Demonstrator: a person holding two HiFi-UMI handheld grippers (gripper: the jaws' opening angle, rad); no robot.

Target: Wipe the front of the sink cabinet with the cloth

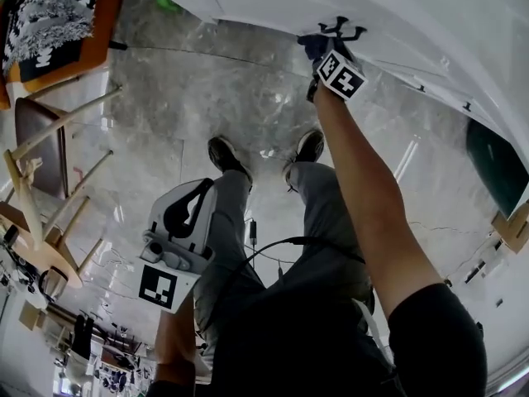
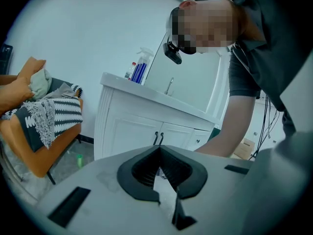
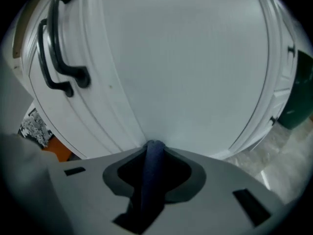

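A dark blue cloth (image 3: 152,166) is clamped in my right gripper (image 3: 154,146), which is shut on it and presses it flat against a white door panel (image 3: 186,62) of the sink cabinet. Two black door handles (image 3: 58,48) lie up and to the left of it. In the head view the right gripper (image 1: 326,50) is at the cabinet front (image 1: 397,15), just below the handles (image 1: 340,30). My left gripper (image 1: 178,230) hangs low by the person's thigh, away from the cabinet. Its jaws (image 2: 159,147) are shut with nothing between them.
The whole cabinet (image 2: 132,131) stands ahead, with a spray bottle (image 2: 142,65) and a faucet (image 2: 169,85) on top. An orange chair with a striped blanket (image 2: 49,116) stands left of it. A dark green bin (image 1: 496,164) and a cardboard box (image 1: 514,222) are at the right, a wooden stool (image 1: 41,180) at the left.
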